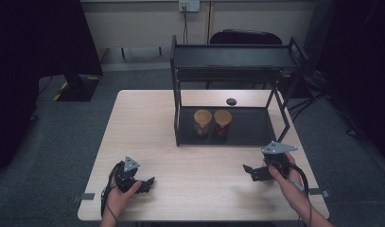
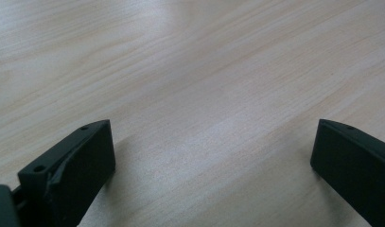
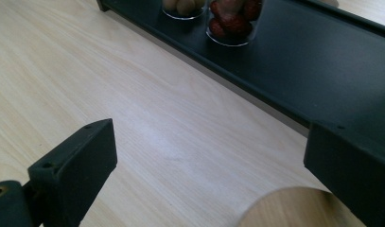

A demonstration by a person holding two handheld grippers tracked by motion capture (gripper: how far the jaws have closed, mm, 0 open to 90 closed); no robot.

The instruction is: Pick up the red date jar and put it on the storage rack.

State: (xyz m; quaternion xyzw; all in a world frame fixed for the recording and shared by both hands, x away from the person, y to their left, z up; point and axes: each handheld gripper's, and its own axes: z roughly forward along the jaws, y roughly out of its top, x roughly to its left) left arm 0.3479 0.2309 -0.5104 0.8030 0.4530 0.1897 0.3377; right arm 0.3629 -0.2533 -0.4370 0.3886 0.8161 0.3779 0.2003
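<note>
High view: I take the black metal rack point(image 1: 237, 61) at the far side of the pale wood-grain table point(image 1: 147, 123) as my landmark. On its dark lower shelf point(image 1: 251, 127) stand two clear jars side by side, each capped with a round wooden lid: the left jar point(image 1: 202, 122) and the right jar point(image 1: 222, 122). A small dark oval object point(image 1: 231, 101) lies on the table behind the shelf. My left gripper point(image 1: 145, 183) rests low on the table, well in front of the rack and off to its left, held in a hand point(image 1: 117, 196). My right gripper point(image 1: 250, 171) sits in front of the rack's right end, nearer to it, a grey three-cornered plate on top.

Left gripper view: the two matte black, blocky jaws stand wide apart over bare, finely grained wood, with nothing between them.

Right gripper view: the jaws are likewise spread wide and grip nothing. Beyond them runs the rack's flat, dark shelf edge, with the glass bases of the jars showing at the top, one holding reddish rounded pieces, the other pale ones. A rounded wooden-looking surface point(image 3: 294, 208) sits at the bottom edge between the jaws; I cannot tell what it is.
</note>
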